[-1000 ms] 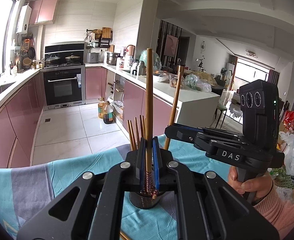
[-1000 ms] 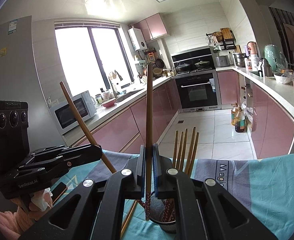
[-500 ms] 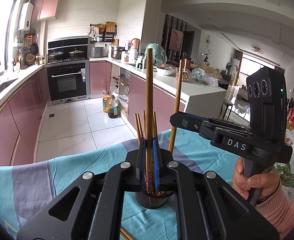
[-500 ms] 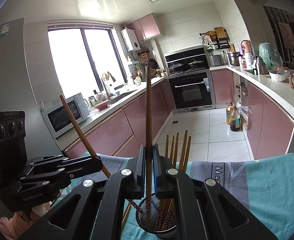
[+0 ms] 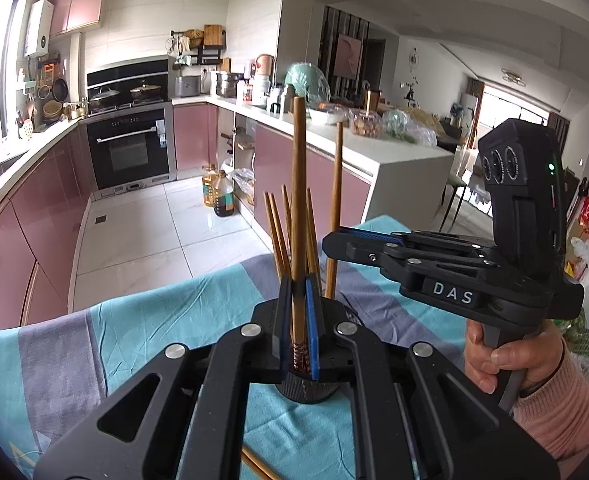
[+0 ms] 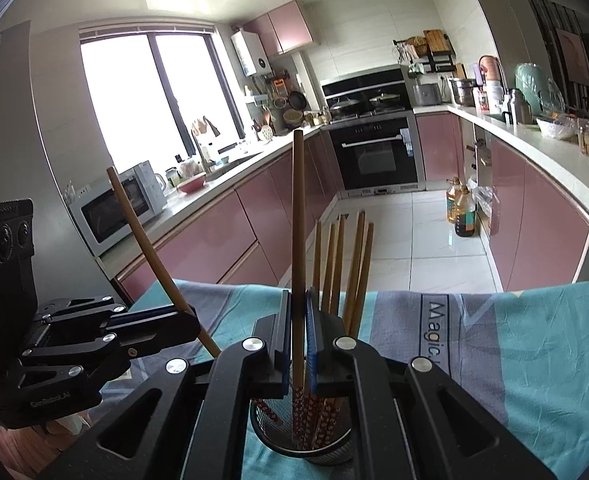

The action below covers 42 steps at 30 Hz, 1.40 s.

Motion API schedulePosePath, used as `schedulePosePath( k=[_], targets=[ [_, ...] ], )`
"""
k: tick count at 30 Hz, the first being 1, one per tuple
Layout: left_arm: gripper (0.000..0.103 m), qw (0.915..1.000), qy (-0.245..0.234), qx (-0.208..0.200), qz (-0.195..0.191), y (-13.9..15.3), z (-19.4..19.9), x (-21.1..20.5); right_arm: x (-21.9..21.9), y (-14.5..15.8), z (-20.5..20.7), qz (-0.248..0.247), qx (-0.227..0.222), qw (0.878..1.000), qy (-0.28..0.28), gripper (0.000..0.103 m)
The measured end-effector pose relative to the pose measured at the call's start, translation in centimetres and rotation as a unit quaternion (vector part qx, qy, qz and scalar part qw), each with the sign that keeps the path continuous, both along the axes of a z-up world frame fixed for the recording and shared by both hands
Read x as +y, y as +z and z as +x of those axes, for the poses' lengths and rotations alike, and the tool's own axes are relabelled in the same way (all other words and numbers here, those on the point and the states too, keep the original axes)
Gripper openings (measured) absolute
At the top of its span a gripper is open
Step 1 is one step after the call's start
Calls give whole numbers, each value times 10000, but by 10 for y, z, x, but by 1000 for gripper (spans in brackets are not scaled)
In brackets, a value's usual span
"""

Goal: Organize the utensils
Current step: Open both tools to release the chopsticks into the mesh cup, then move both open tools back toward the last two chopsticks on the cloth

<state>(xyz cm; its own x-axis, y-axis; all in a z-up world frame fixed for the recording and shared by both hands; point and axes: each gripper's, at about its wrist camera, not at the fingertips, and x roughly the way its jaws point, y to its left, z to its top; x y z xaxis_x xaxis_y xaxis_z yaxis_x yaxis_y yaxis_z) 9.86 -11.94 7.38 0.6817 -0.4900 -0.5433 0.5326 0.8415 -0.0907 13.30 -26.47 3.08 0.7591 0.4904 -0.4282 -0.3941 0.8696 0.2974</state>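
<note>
Two chopsticks upright, left gripper (image 5: 299, 320) and right gripper (image 6: 299, 344) each clamping one, over holder (image 6: 300, 446)

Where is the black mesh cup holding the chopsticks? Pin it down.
The mesh cup stands on the blue tablecloth, low in the centre of both wrist views, directly under the right gripper, whose chopstick dips into it.

The mesh holder (image 5: 308, 386) sits mostly hidden behind the left gripper (image 5: 299, 320)

A home kitchen: pink cabinets (image 6: 222, 240), a built-in oven (image 6: 376, 156), a microwave (image 6: 118, 208) and cluttered white counters (image 5: 374, 148).
</note>
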Motion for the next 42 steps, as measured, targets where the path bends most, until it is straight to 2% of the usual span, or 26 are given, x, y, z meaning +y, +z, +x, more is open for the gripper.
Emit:
schedulePosePath(
  k=[8, 14, 19, 23, 32, 34, 36, 38, 40, 42],
  targets=[
    [7, 9983, -158, 432, 362, -17, 12, -12, 4, -21, 10, -170, 361, 9992, 39, 6],
    [7, 9967, -186, 674, 419, -31, 27, -15, 4, -29, 14, -193, 495, 9986, -12, 6],
    [8, 9965, -126, 773, 294, -35, 38, -13, 3, -30, 14, -194, 522, 9984, -87, 8],
    [12, 9966, -127, 791, 176, -38, 40, -9, 2, -32, 10, -136, 522, 9985, -110, 9],
    [18, 9977, 48, 671, -92, -41, 26, 12, -2, -31, -7, -22, 469, 9989, -34, 17],
    [20, 9982, 171, 571, -112, -41, 18, 20, -2, -29, -14, 14, 412, 9991, 26, 21],
    [28, 9984, 323, 436, -159, -40, 7, 31, 0, -27, -25, 13, 333, 9994, 118, 23],
    [31, 9979, 496, 345, -228, -40, 0, 43, 3, -25, -35, -8, 262, 9994, 225, 24],
    [35, 9970, 672, 275, -266, -42, -8, 54, 8, -25, -45, -48, 209, 9991, 359, 31],
    [44, 9950, 947, 187, -272, -45, -16, 69, 16, -28, -55, -98, 196, 9983, 545, 34]
  ],
)
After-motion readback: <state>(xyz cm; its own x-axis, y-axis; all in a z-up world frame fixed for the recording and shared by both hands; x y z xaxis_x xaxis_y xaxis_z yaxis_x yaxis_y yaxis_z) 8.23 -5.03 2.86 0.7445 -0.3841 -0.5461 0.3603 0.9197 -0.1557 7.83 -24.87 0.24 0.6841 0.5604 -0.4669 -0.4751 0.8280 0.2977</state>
